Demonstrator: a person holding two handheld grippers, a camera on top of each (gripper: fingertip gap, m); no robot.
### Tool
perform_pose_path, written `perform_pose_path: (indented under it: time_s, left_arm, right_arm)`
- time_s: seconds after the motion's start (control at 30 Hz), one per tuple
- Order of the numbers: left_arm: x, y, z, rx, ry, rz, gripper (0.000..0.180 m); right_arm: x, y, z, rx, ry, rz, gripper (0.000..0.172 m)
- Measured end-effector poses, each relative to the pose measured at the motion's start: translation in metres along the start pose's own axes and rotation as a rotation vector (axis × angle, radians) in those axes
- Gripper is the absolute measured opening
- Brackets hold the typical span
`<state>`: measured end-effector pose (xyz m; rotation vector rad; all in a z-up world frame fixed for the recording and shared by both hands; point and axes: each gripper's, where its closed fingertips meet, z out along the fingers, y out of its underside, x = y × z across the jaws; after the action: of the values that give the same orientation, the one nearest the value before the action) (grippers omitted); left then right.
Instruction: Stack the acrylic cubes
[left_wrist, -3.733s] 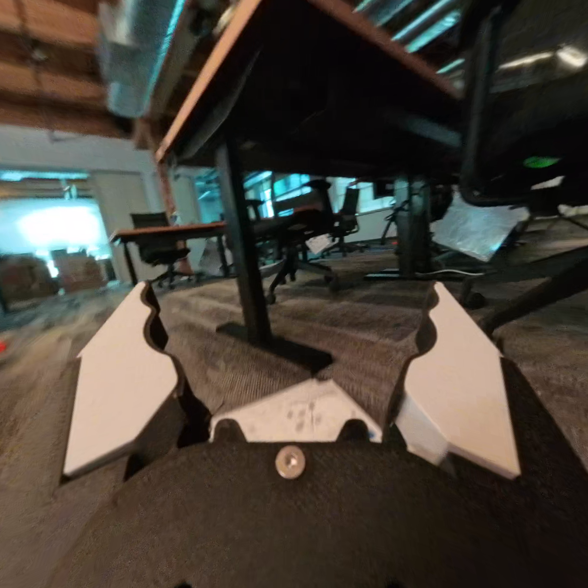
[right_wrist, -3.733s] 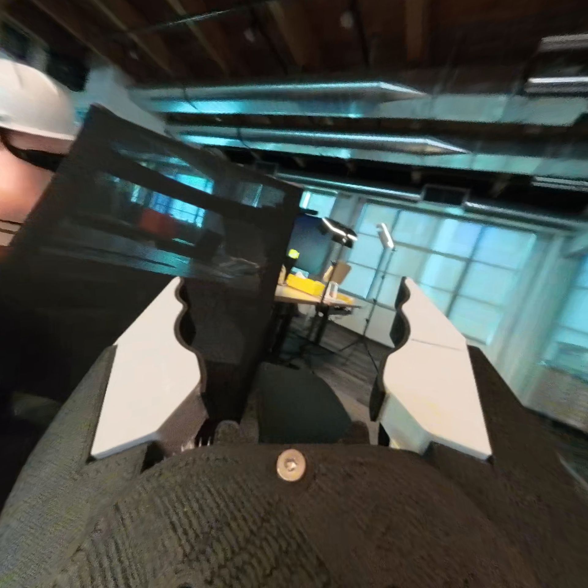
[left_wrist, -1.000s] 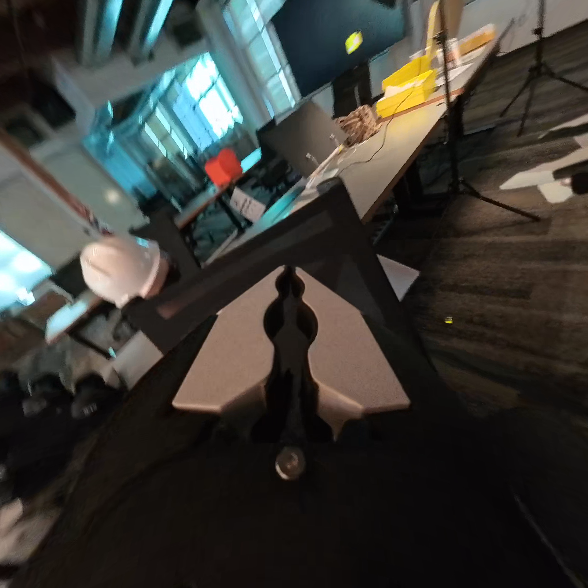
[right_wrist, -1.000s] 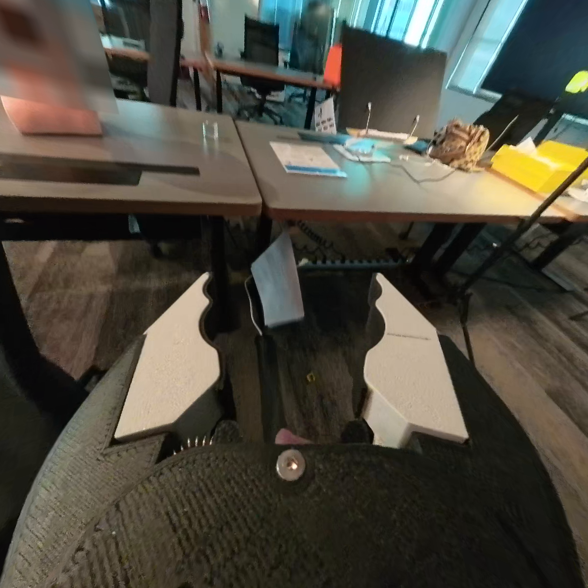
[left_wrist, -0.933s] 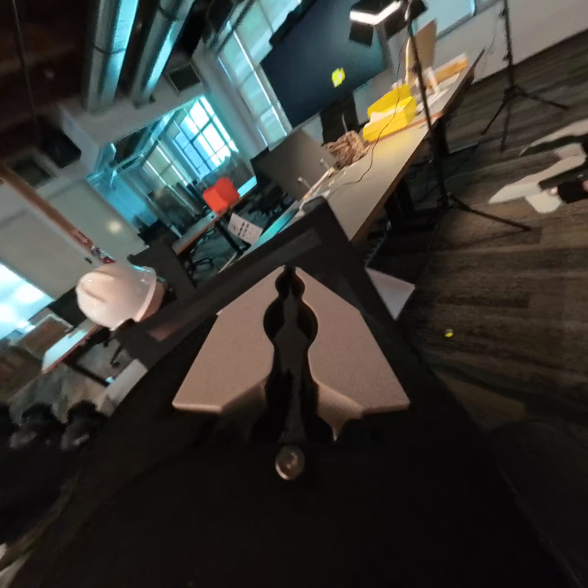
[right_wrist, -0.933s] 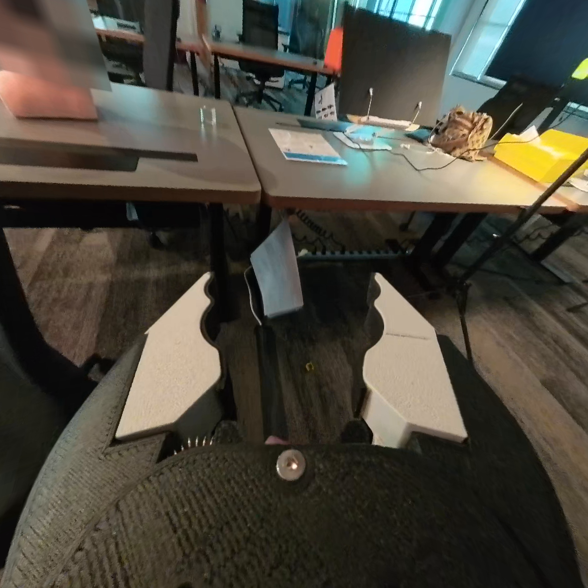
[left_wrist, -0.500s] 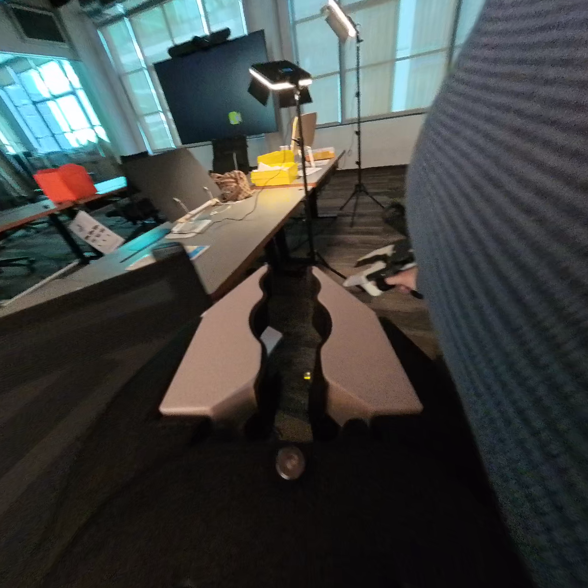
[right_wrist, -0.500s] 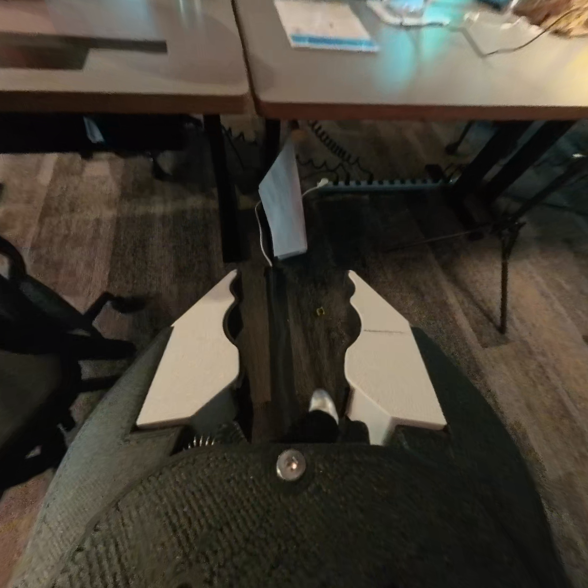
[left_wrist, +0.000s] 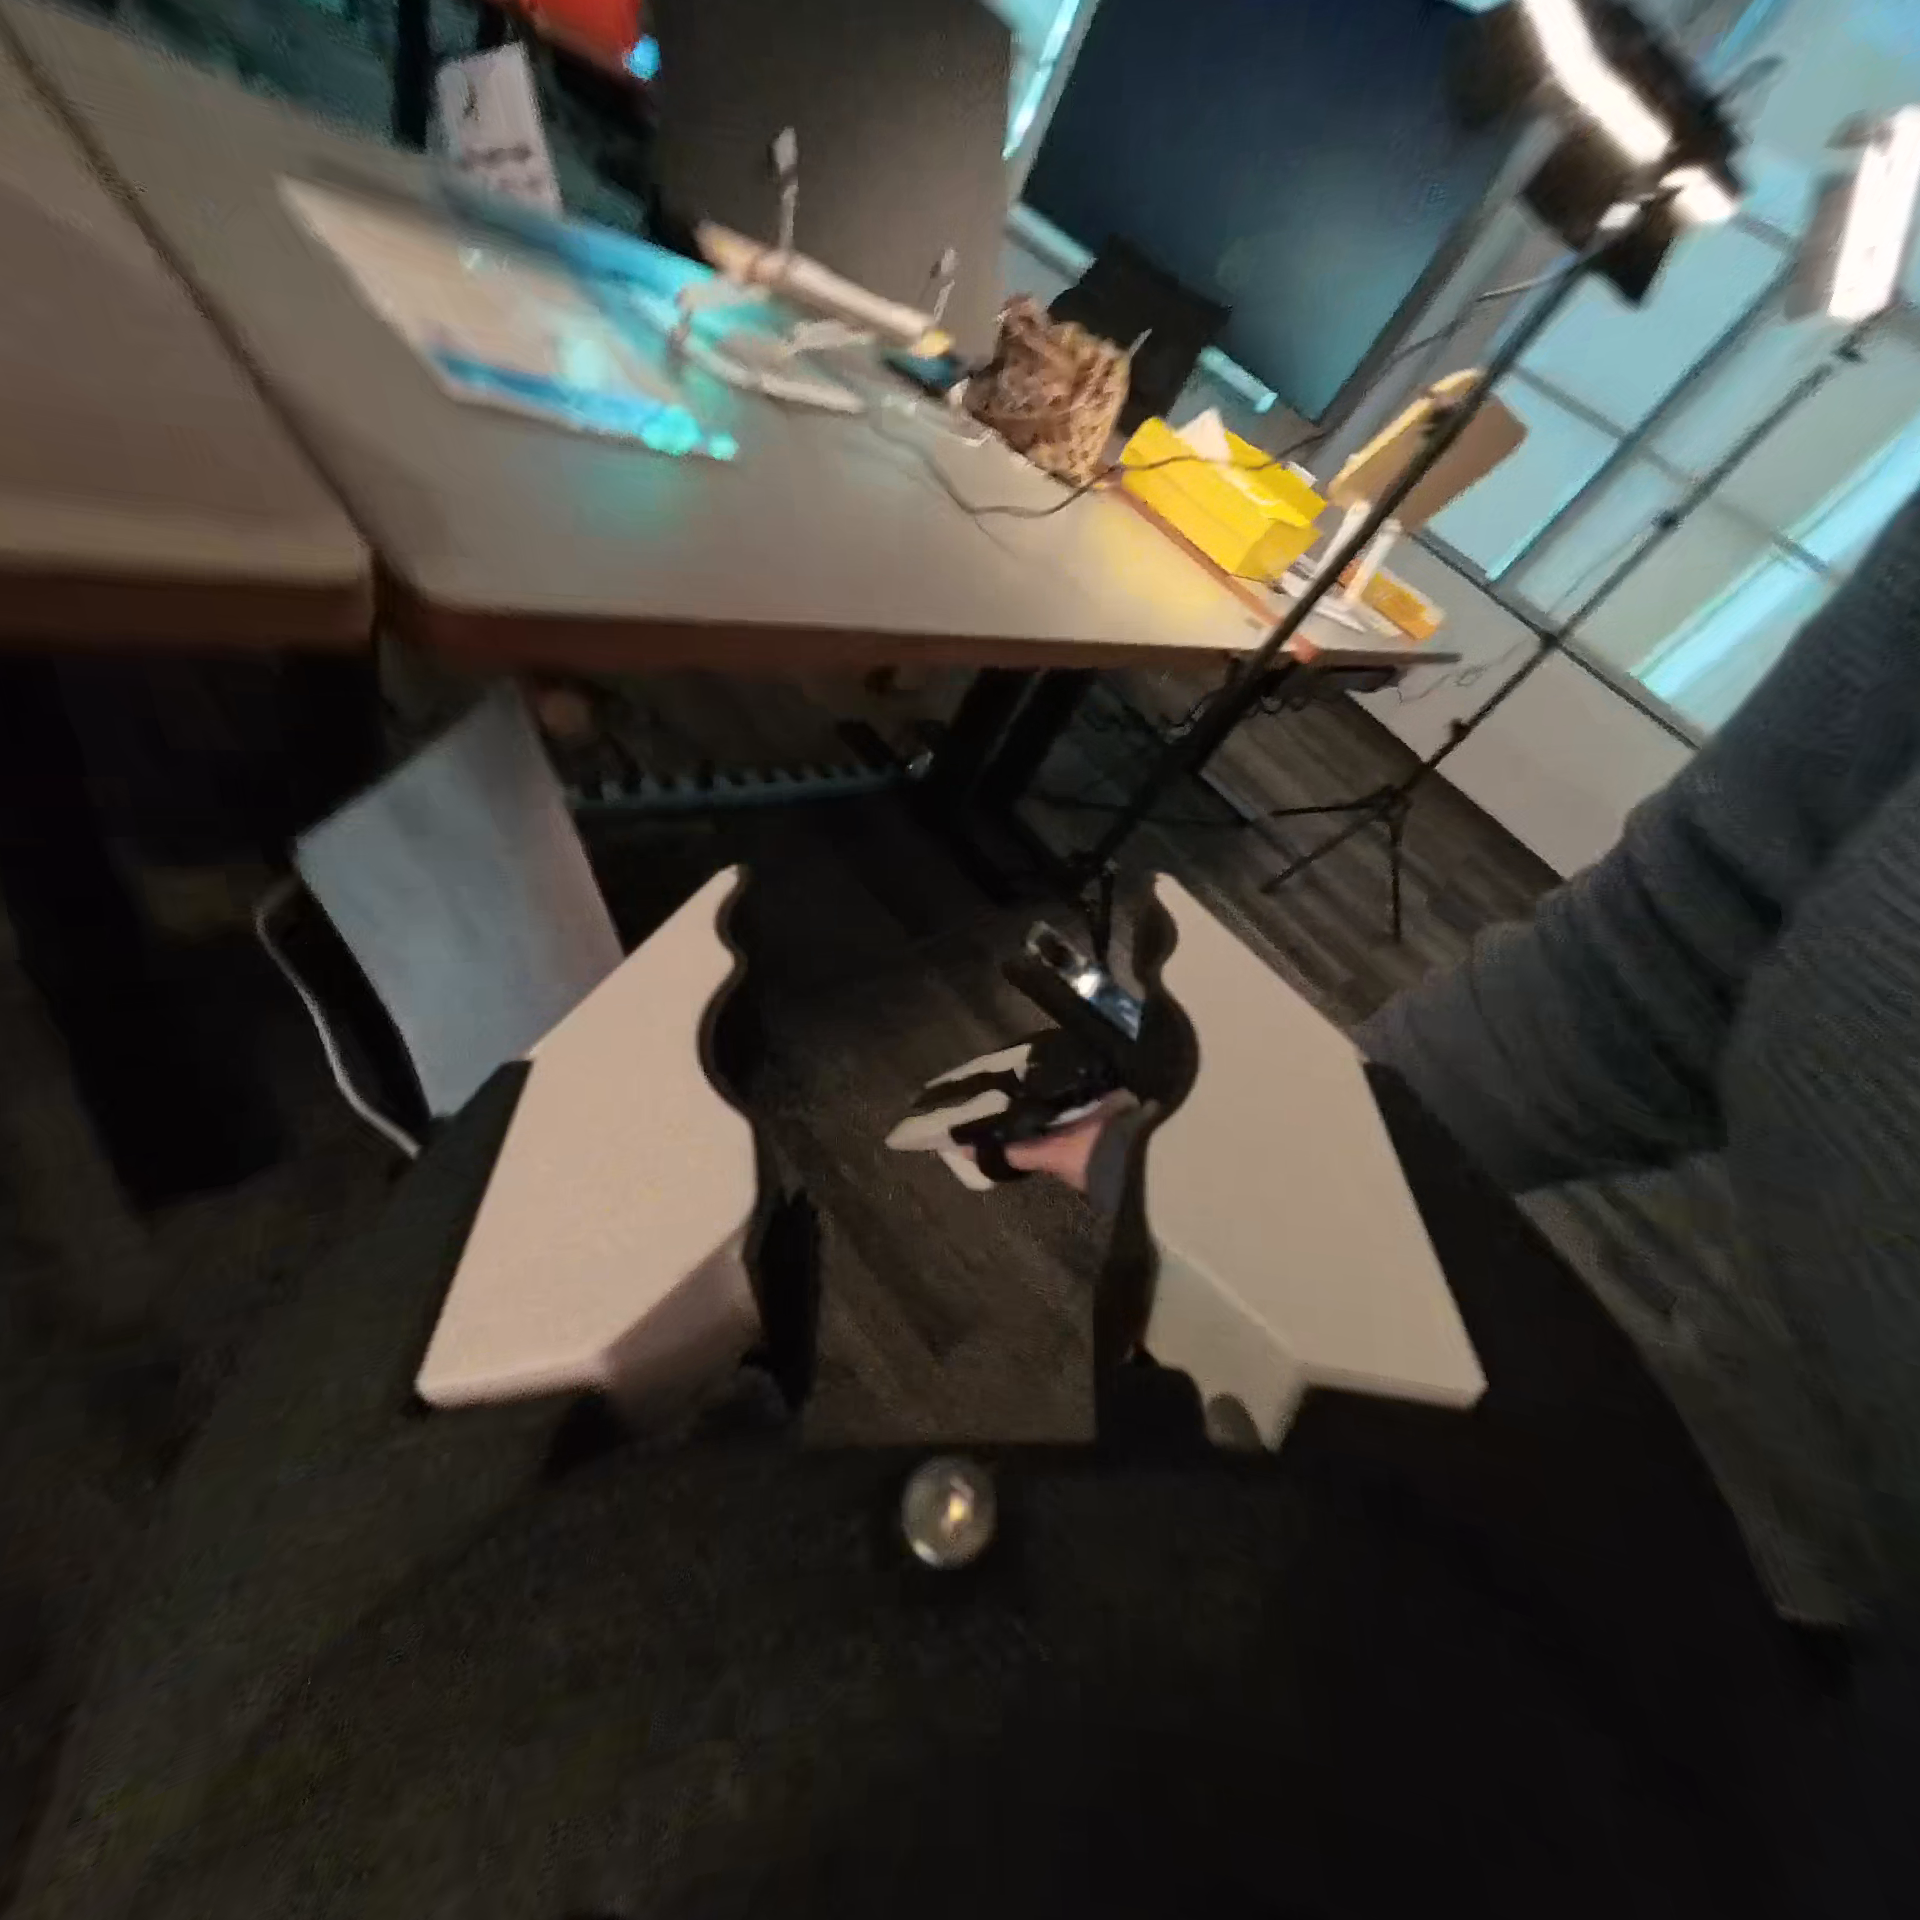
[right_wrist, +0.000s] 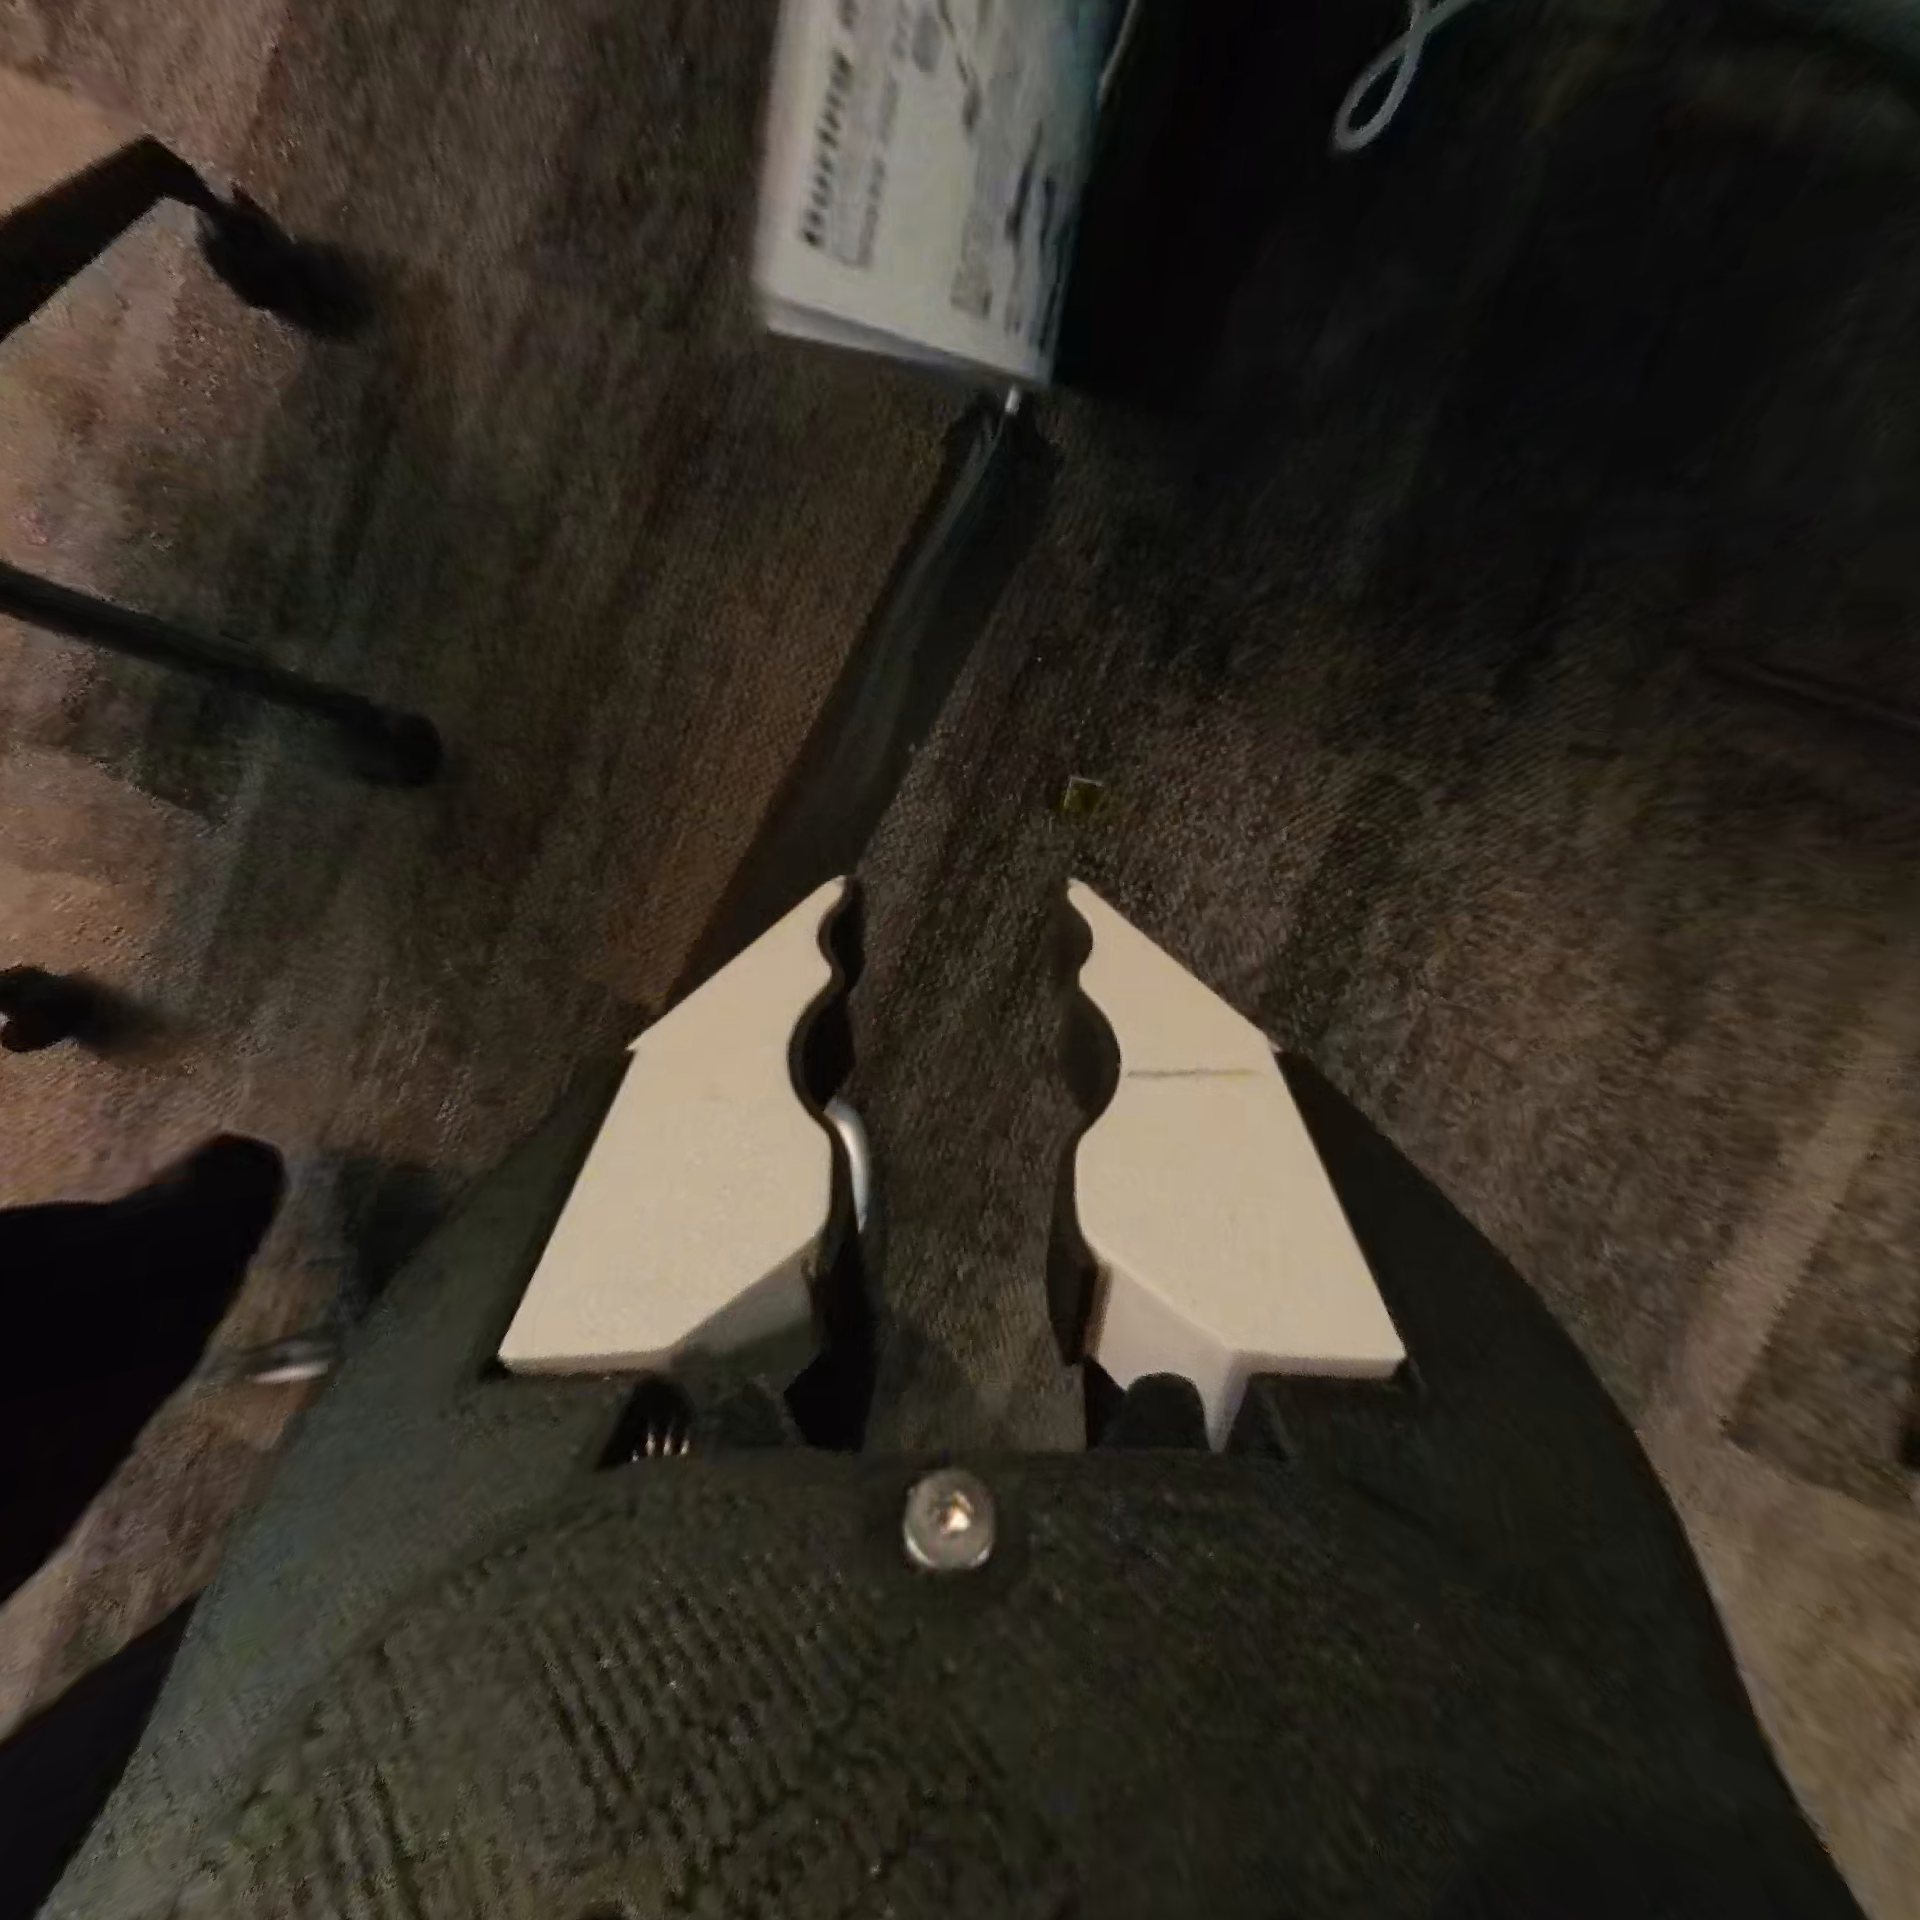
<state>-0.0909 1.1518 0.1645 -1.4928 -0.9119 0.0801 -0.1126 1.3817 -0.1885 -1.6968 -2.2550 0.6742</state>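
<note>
Carpet (right_wrist: 1455, 727) fills right wrist view, grey-brown, mottled; right gripper (right_wrist: 961, 894) points down at it, jaws partly apart, nothing between pads. White box (right_wrist: 914, 177) cut off at top edge. Small yellowish speck (right_wrist: 1081, 795) too tiny to identify. Left gripper (left_wrist: 945, 894) jaws wide, bare; view blurred, desk (left_wrist: 727, 540) clutter indistinct.

Left gripper (left_wrist: 945, 904): jaws wide, nothing between, aimed at the desk (left_wrist: 727, 540) at 12 o'clock. Right gripper (right_wrist: 961, 894): jaws part-open, bare, over carpet (right_wrist: 1455, 831).
</note>
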Motion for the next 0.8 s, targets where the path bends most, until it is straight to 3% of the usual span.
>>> perform_pose_path:
  time_s: [0.2, 0.37, 0.43, 0.6, 0.73, 0.8]
  left_arm:
    - [-0.080, 0.114, 0.025, -0.142, -0.211, -0.095, 0.072]
    - [-0.124, 0.211, 0.039, -0.319, -0.166, -0.100, 0.071]
    - [-0.139, 0.239, 0.039, -0.366, -0.145, -0.126, 0.071]
    - [-0.173, 0.273, 0.038, -0.414, -0.159, -0.132, 0.070]
    - [-0.180, 0.275, 0.046, -0.420, -0.148, -0.116, 0.070]
    - [-0.181, 0.277, 0.046, -0.434, -0.148, -0.090, 0.069]
  right_arm:
    - [0.032, 0.054, 0.162, -0.018, -0.001, 0.046, 0.038]
    - [0.057, 0.115, 0.300, -0.103, 0.057, -0.004, 0.036]
    - [0.071, 0.133, 0.345, -0.097, 0.072, 0.060, 0.036]
    - [0.086, 0.159, 0.419, -0.074, 0.085, 0.132, 0.043]
    - [0.090, 0.164, 0.439, -0.081, 0.133, 0.149, 0.040]
    - [0.092, 0.165, 0.443, -0.118, 0.144, 0.163, 0.026]
